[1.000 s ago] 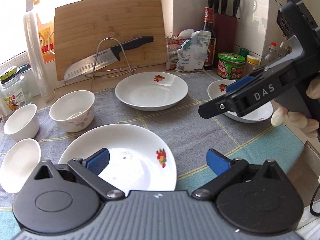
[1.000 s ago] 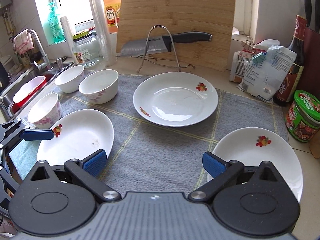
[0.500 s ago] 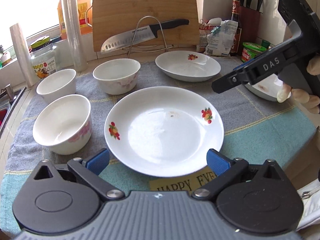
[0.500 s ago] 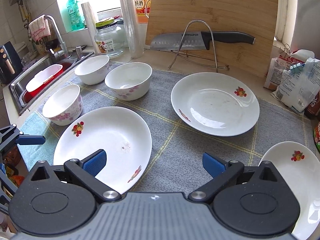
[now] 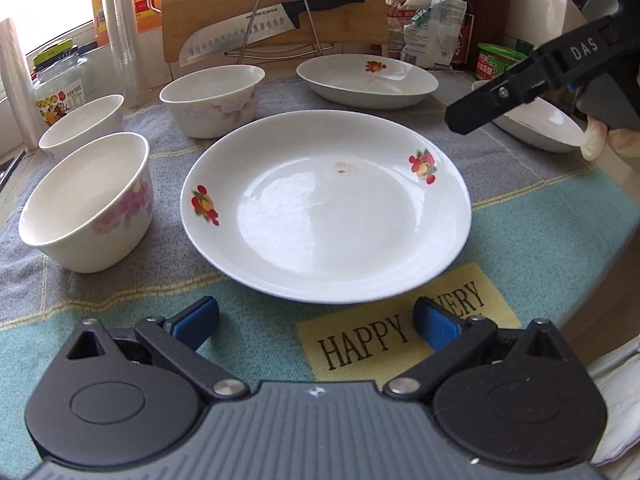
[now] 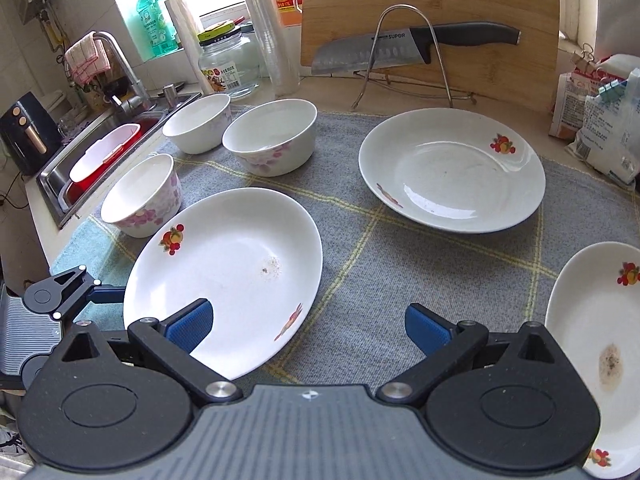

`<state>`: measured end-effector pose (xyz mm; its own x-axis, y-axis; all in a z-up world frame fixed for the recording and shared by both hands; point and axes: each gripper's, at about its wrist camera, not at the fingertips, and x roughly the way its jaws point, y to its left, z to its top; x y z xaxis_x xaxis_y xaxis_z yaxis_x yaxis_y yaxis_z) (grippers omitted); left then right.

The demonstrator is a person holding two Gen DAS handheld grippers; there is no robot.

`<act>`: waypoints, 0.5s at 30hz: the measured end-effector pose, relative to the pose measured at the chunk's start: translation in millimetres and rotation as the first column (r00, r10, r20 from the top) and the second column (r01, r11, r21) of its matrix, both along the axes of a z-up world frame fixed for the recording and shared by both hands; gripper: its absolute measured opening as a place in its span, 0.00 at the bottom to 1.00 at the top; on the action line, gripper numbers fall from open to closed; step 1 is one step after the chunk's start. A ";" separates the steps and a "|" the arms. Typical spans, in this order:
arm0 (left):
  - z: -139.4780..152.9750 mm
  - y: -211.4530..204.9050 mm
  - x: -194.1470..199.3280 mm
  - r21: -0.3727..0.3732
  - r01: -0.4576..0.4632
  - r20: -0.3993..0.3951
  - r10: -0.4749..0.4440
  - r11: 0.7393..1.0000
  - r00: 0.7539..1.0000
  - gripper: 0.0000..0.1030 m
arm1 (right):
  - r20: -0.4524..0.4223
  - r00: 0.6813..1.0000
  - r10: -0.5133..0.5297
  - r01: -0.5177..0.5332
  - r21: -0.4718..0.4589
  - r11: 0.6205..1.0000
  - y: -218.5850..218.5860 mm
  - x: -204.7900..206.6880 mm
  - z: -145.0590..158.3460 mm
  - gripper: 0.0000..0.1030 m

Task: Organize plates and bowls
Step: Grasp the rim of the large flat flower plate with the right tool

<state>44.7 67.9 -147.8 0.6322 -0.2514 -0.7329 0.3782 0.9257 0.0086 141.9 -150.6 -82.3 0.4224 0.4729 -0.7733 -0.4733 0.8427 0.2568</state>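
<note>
Counter: kitchen worktop under a grey-and-teal mat (image 5: 532,240) with a "HAPPY EVERY" patch, a sink (image 6: 68,176) off its left end.
Backdrop: board (image 6: 432,12) leaning on the wall, a knife (image 6: 400,46) across a wire stand in front of it.
Left gripper (image 5: 316,320): jaws spread wide, holding nothing, low over the mat's near edge.
Near bowl (image 5: 86,206): ahead and left of the left jaws, pink flowers on its side, upright and empty.
Far-left bowl (image 5: 82,122): behind the near bowl, close to it; I cannot tell whether they touch.
Third bowl (image 5: 212,98): ahead of the left jaws, beyond the front plate's left rim.
Front plate (image 5: 326,208): straight ahead of the left jaws, its near rim just past the pads, fruit prints on two sides, a small brown speck on it.
Back plate (image 5: 366,80): far ahead, right of the third bowl, in front of the wire stand.
Right gripper (image 6: 308,326): jaws wide apart, empty; its left pad sits over the front plate's near rim in the right wrist view.
Right plate (image 6: 600,344): right of the right jaws, a brown stain on it.
Hand (image 5: 604,140): pale glove at the right gripper's handle.
Packets (image 6: 600,128): far right, by the wall.
</note>
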 end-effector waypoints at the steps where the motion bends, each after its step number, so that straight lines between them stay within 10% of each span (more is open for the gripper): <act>1: -0.6 -0.5 1.6 -0.002 0.002 0.006 -0.002 1.000 1.000 0.99 | -0.014 1.000 0.004 -0.004 0.005 1.000 1.3 0.7 -3.0 1.00; 15: -3.4 1.9 12.0 -0.024 0.084 0.060 -0.083 0.996 0.995 1.00 | -0.119 0.986 0.116 -0.114 0.023 0.993 45.7 18.3 -31.3 1.00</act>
<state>56.7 69.8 -151.3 0.6497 -0.3237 -0.6878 0.4536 0.8912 0.0091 160.2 -104.9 -113.6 0.2695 0.5255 -0.8070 -0.5317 0.7799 0.3304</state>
